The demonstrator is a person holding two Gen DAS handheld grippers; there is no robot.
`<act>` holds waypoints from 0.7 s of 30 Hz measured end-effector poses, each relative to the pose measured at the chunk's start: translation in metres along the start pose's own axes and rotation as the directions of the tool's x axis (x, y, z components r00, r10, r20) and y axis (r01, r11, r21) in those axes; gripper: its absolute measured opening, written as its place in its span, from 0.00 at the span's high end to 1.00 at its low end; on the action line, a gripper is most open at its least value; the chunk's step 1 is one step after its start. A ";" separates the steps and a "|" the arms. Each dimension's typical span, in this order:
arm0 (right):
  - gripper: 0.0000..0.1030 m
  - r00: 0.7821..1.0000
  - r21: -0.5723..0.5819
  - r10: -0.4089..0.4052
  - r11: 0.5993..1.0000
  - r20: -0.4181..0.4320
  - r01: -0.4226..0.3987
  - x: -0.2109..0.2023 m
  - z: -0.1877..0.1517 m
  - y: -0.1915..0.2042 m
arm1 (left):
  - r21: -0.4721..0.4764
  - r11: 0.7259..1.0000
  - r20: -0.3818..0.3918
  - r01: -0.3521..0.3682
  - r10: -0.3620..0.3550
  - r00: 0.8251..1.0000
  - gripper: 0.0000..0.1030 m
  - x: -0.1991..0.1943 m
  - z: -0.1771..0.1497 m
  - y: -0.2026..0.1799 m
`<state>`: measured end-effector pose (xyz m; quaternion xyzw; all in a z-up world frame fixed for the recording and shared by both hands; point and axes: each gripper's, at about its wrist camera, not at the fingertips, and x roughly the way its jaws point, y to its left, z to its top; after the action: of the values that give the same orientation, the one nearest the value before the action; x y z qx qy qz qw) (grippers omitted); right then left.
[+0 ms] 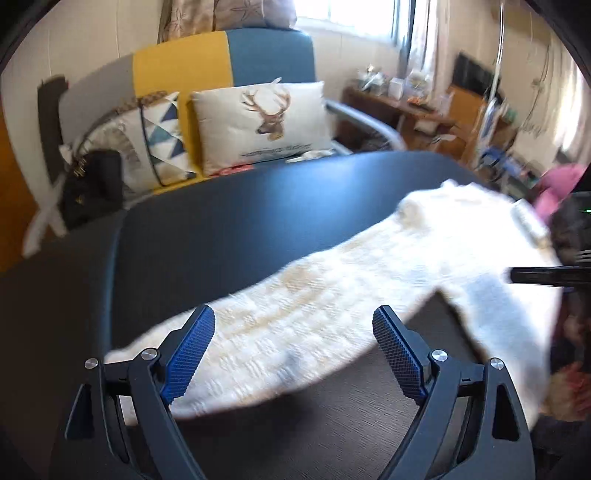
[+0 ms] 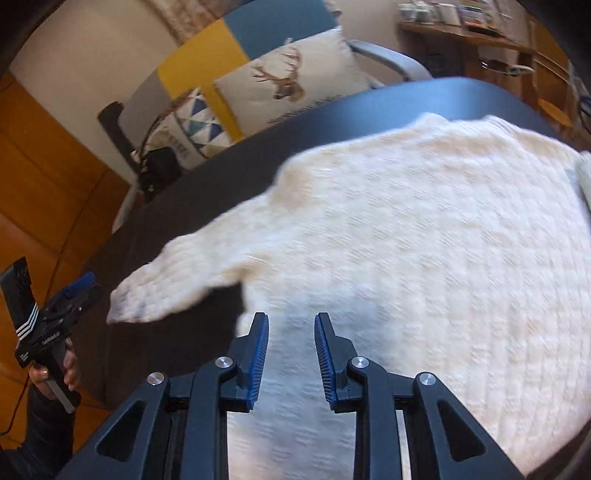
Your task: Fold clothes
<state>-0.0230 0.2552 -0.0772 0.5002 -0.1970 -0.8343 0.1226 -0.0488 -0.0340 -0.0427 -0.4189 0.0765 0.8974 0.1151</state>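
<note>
Left tool [image 1: 293,330]: jaws wide, empty, over sleeve. Right tool [image 2: 291,334]: jaws narrowly parted, gripping nothing, over hem. White sweater [image 2: 406,229] spread flat on desk [image 1: 258,206]; we judge laid out for folding.

Beyond the dark tabletop [image 1: 229,206] stands a sofa [image 1: 225,55] in grey, yellow and blue with a deer cushion [image 1: 262,122]. A bright window [image 1: 347,14] lights white walls; a wooden desk [image 1: 402,107] sits right.

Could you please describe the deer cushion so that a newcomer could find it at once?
Behind the dark table stands a sofa with a yellow and blue back. Two cushions lean there; the deer cushion shows an antlered head, while its neighbour has blue triangles.
</note>
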 end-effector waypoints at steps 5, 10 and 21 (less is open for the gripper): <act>0.75 1.000 0.062 -0.020 0.998 0.001 0.020 0.000 -0.006 -0.034 | -0.042 0.991 -0.046 -0.128 0.126 0.991 0.12 0.027 0.012 -0.008; 0.74 1.000 0.041 -0.029 0.999 -0.009 0.029 -0.001 -0.006 -0.032 | -0.061 0.985 -0.034 -0.164 0.162 0.986 0.12 0.032 0.015 -0.013; 0.70 0.982 -0.229 -0.181 0.955 0.052 0.188 -0.007 0.000 0.034 | -0.111 0.975 -0.084 -0.190 0.182 0.980 0.12 0.056 0.015 -0.018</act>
<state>-0.0189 0.2282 -0.0564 0.4859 -0.0521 -0.8668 0.0989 -0.0895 -0.0053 -0.0767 -0.4485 0.0660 0.8913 0.0025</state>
